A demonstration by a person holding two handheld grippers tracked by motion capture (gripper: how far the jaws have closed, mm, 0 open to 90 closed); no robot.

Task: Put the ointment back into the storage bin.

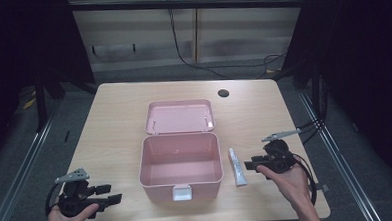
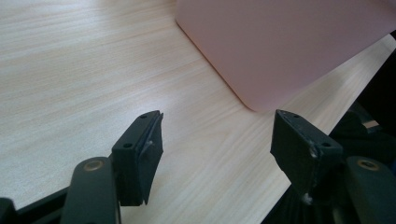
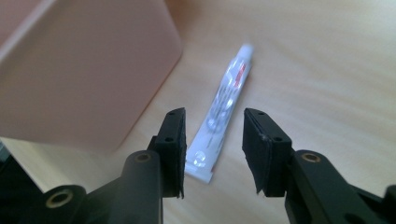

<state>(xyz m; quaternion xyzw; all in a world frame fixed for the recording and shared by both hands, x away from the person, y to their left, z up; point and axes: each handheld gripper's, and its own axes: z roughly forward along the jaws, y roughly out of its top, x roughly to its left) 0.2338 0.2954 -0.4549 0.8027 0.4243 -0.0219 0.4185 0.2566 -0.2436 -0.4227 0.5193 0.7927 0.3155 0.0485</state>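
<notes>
A pink box (image 1: pixel 180 166) stands open mid-table, its lid (image 1: pixel 179 116) laid back flat behind it and a white latch (image 1: pixel 181 192) on its front. A white tube (image 1: pixel 237 167) lies on the table just right of the box. My right gripper (image 1: pixel 250 164) is open at the tube's right side; in the right gripper view the tube (image 3: pixel 221 112) lies between and beyond the open jaws, with the box wall (image 3: pixel 79 70) at left. My left gripper (image 1: pixel 109 193) is open at the front left, empty, facing the box corner (image 2: pixel 280 51).
The light wooden table (image 1: pixel 114 124) has a dark round cable hole (image 1: pixel 223 93) at the back right. Dark floor and rails surround the table. Cables hang from the back wall.
</notes>
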